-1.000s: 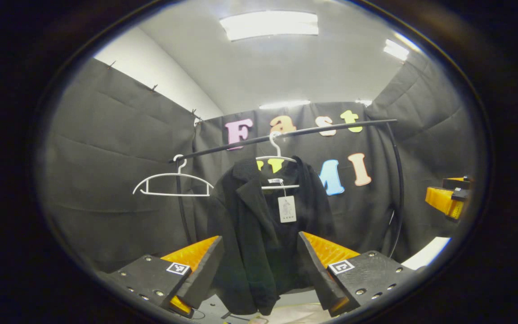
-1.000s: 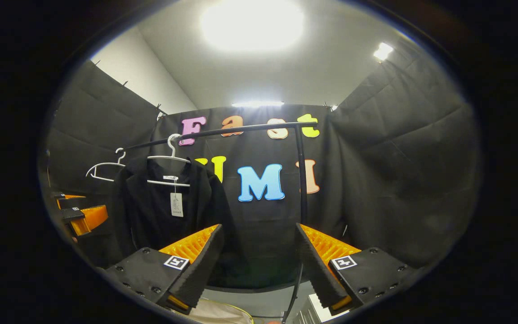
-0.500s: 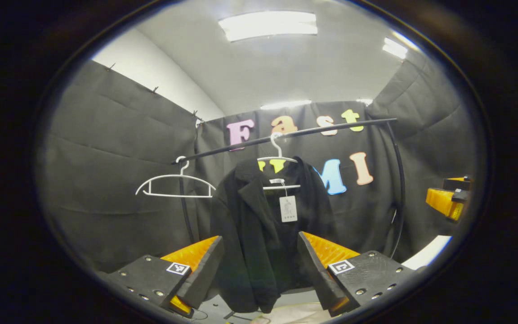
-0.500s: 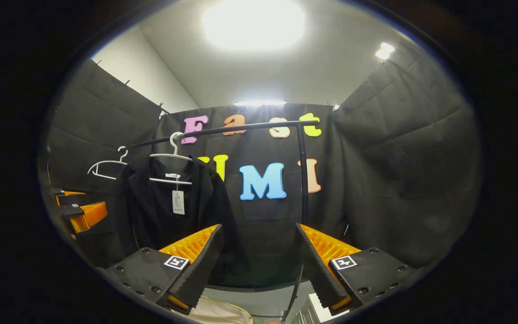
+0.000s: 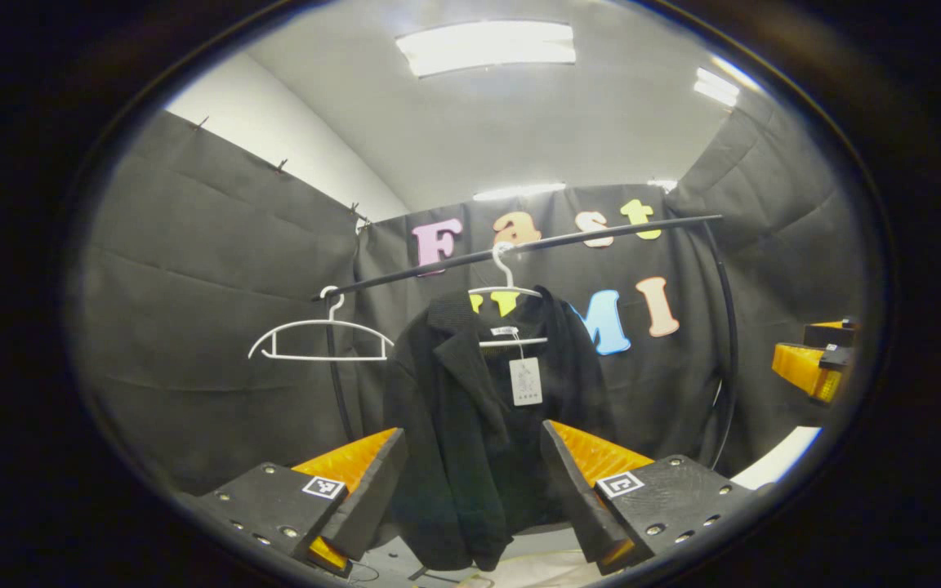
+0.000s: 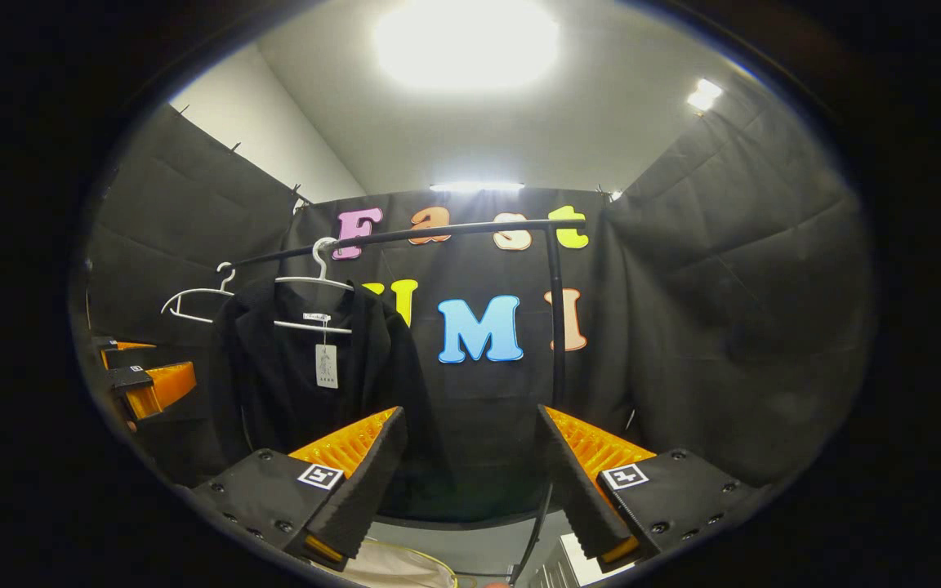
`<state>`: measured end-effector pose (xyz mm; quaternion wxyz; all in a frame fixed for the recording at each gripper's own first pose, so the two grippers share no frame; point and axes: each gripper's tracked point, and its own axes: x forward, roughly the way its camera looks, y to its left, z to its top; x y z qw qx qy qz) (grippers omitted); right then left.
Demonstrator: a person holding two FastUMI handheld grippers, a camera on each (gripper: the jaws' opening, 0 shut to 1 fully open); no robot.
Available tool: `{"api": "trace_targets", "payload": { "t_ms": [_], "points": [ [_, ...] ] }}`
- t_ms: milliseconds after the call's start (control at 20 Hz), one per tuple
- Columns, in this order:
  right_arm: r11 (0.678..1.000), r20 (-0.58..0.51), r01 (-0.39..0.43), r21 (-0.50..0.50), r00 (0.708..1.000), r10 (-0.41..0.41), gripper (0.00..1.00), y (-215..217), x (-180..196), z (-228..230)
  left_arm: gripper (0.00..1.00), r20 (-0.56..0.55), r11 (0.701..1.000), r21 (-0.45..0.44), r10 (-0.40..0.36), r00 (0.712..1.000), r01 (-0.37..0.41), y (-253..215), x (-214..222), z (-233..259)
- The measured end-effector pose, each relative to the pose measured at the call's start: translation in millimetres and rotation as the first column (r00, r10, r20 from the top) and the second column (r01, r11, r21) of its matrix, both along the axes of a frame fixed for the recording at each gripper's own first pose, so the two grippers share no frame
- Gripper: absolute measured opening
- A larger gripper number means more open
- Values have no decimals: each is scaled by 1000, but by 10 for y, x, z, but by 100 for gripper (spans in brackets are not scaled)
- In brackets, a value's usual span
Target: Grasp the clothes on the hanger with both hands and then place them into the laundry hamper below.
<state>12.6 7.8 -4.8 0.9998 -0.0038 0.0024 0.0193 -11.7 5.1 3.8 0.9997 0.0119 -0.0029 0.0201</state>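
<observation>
Nearest in the left gripper view, the left gripper (image 5: 470,490) is seen with its fingers spread wide and nothing held between them; in the right gripper view the right gripper (image 6: 470,490) is likewise parted and empty. Just below the right gripper a pale rim, taken to be the hamper (image 6: 405,563), is glimpsed at the bottom edge, though too little of it is visible for certainty. Farther off, the jacket (image 5: 470,441) is seen on a white hanger (image 5: 511,314) hooked over a black rail (image 5: 568,238), framed between the left fingers but well apart from them; in the right gripper view it lies off to the left, not in line with that gripper. A paper tag (image 5: 525,380) dangles at the open collar. An empty hanger (image 5: 319,339) is hooked beside it on the rail. The jacket is judged soft and limp, fairly thick, and light enough to be lifted by two grips; the cloth should bunch and be held well, not slip. A shoulder on each side, near the hanger's ends, is judged the best hold, so that the cloth can be slid off without the hanger being dragged along.
</observation>
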Motion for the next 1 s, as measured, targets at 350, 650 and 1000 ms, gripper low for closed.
{"api": "trace_targets", "payload": {
  "t_ms": [350,650,1000],
  "points": [
    [1000,11,-6,2,1000,6,96,159,112,61,96,4,1000,-4,2,1000,-2,125,122,-9],
    [1000,22,-22,-17,1000,22,96,426,315,144,96,18,1000,-15,-1,1000,2,321,321,31],
    [999,48,-30,-14,998,31,99,749,566,238,95,45,998,-51,-40,998,42,479,605,115]
  ]
}}
